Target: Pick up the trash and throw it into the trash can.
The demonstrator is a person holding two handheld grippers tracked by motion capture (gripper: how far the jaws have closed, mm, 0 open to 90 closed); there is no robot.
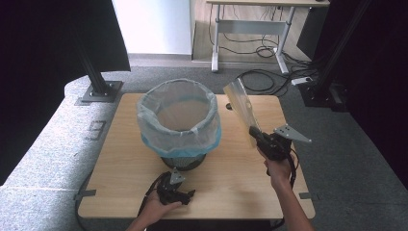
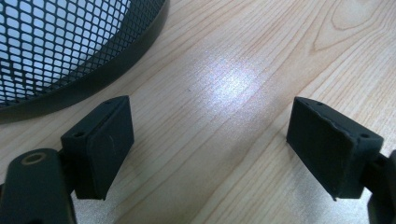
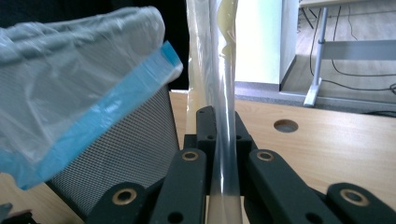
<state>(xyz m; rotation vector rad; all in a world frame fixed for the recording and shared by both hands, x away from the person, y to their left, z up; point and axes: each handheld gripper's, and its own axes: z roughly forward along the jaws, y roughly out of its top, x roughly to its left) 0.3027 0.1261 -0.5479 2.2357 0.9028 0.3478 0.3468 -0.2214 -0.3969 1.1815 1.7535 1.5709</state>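
Note:
A black mesh waste bin (image 1: 182, 159) lined with a clear bag with a blue edge (image 1: 179, 115) stands in the middle of the wooden table (image 1: 125, 144). My right gripper (image 1: 255, 132) is lifted to the bin's right, shut on a clear plastic bag (image 1: 240, 108) that stands up from its jaws. In the right gripper view the clear plastic bag (image 3: 223, 93) is pinched between the jaws, with the bin liner (image 3: 79, 84) at left. My left gripper (image 1: 185, 195) rests on the table in front of the bin, open; its pads (image 2: 109, 140) have bare wood between them.
The bin's mesh base (image 2: 70, 46) lies close ahead of the left gripper. A round hole (image 3: 286, 125) is in the tabletop near its far right. A desk frame (image 1: 250, 29) and cables (image 1: 269, 77) lie on the floor beyond the table.

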